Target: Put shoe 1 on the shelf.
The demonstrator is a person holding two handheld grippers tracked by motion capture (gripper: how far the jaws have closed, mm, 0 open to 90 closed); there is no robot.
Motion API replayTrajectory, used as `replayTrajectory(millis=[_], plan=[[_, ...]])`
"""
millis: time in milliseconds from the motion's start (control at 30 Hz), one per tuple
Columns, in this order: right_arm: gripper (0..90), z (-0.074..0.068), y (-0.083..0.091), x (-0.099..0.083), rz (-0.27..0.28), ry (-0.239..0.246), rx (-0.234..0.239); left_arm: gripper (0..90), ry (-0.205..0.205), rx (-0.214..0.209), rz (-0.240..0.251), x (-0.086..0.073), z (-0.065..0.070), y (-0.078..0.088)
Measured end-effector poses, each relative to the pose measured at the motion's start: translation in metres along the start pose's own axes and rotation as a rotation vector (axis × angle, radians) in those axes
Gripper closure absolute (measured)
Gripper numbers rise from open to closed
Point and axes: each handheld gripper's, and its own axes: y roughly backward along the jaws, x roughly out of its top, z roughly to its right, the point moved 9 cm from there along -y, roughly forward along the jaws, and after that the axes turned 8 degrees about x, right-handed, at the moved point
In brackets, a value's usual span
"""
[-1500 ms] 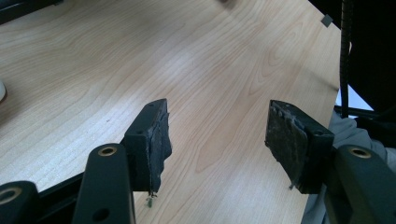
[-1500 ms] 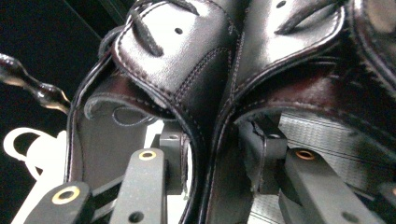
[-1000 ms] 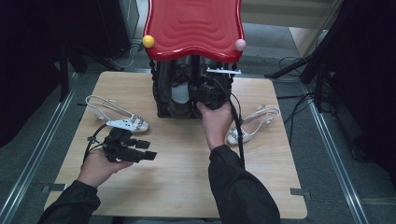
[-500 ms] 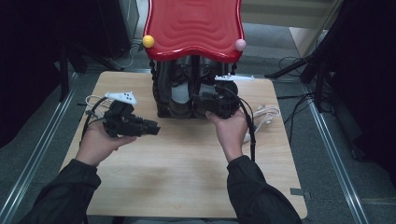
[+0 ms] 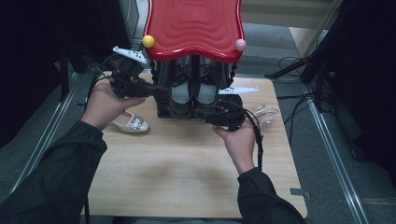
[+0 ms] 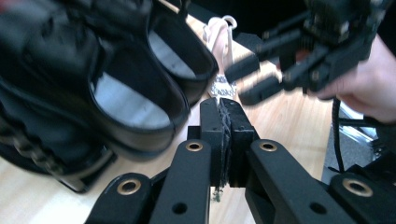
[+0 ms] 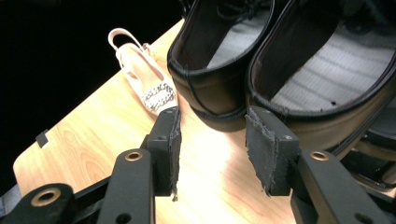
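Observation:
A black shoe rack with a wavy red top [image 5: 194,25] stands at the table's far side. It holds a pair of black shoes [image 5: 194,86] [image 6: 130,93] [image 7: 219,60]. My left gripper [image 5: 161,91] [image 6: 223,109] is raised at the rack's left front, jaws shut together with nothing between them. My right gripper [image 5: 198,112] [image 7: 212,126] sits low in front of the shoes' openings. Its jaws have just been opening and hold nothing; it also appears in the left gripper view [image 6: 252,79].
A white buckled sandal [image 5: 132,122] [image 7: 149,77] lies on the wooden table [image 5: 187,168] left of the rack. A second sandal [image 5: 266,113] [image 6: 220,42] lies to its right. Yellow [image 5: 148,41] and pink [image 5: 240,45] balls cap the red top's corners.
My left gripper rose from the table's left side toward the rack and its jaws closed. The right gripper slid down and away from the rack front, its jaws a little wider.

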Motion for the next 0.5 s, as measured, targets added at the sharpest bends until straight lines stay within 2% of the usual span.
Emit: replayTrajectory(millis=[67, 167, 367, 433, 500], plan=[[57.2, 0.001, 0.0, -0.003, -0.006, 0.001, 0.01, 89.4, -0.028, 0.013, -0.011, 0.012, -0.002, 0.0], [63.6, 0.003, 0.001, -0.007, 0.012, 0.003, 0.012, 90.0, -0.053, 0.018, -0.012, 0.028, -0.006, 0.001], [71.8, 0.012, -0.003, -0.021, -0.023, -0.033, 0.034, 90.0, -0.06, 0.039, 0.009, 0.063, -0.013, -0.001], [78.0, 0.013, -0.005, -0.023, -0.027, -0.051, 0.055, 90.0, -0.072, 0.057, 0.001, 0.074, -0.015, -0.004], [84.6, 0.015, -0.006, -0.024, -0.027, -0.07, 0.075, 90.0, -0.076, 0.061, 0.014, 0.088, -0.017, -0.006]])
